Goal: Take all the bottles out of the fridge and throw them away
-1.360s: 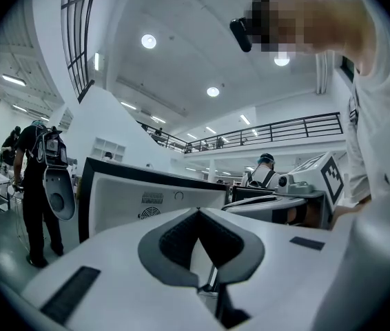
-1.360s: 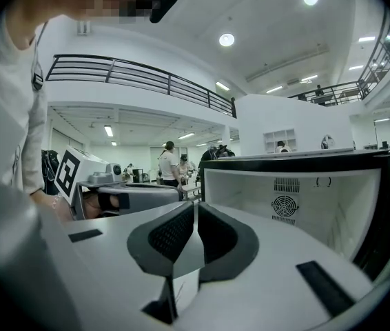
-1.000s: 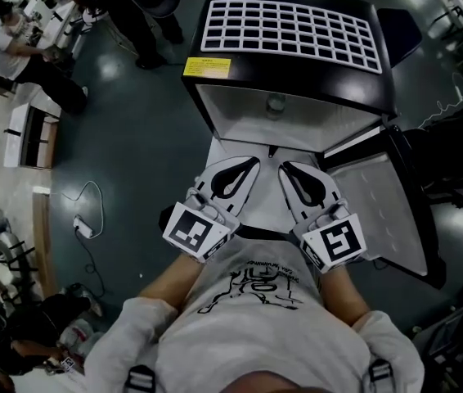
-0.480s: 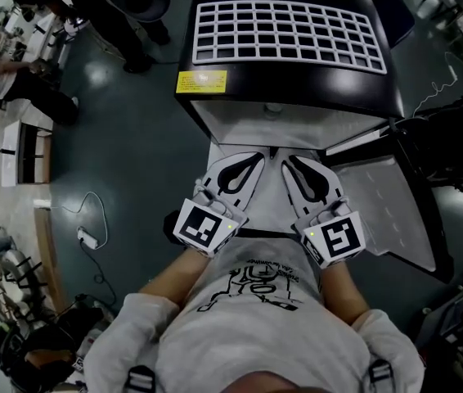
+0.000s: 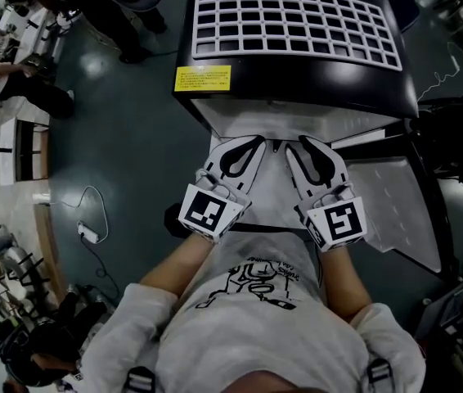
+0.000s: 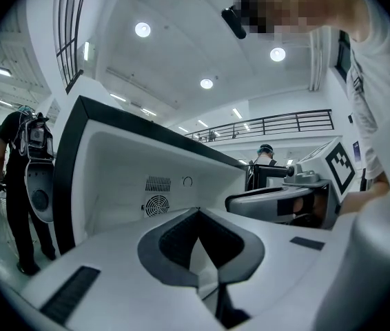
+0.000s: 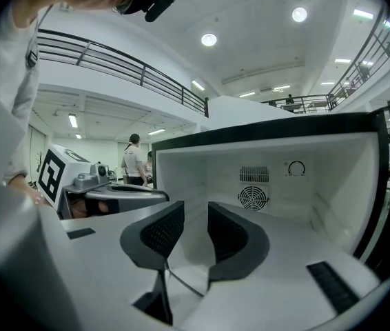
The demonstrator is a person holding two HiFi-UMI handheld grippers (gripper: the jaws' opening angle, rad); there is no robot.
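Observation:
No bottle shows in any view. The small black fridge [image 5: 297,80] stands open, its door [image 5: 395,203] swung out to the right. Both gripper views look into its white inside [image 7: 291,233], which holds only a fan and a dial on the back wall. My left gripper [image 5: 258,141] sits at the mouth of the fridge, and its pads [image 6: 181,236] meet at the tips with nothing between them. Beside it, my right gripper [image 5: 305,142] has just been opening; a narrow gap stands between its pads [image 7: 159,232], and the gap [image 7: 196,216] is empty.
Several people work at benches at the upper left [image 5: 19,64]. A power strip with its cable [image 5: 84,234] lies on the floor to the left. A person in black with a backpack [image 6: 23,178] stands left of the fridge. Dark equipment crowds the right side [image 5: 460,129].
Both grippers have moved forward and a little down to the fridge's opening. More of the fridge's inside is hidden under its top in the head view.

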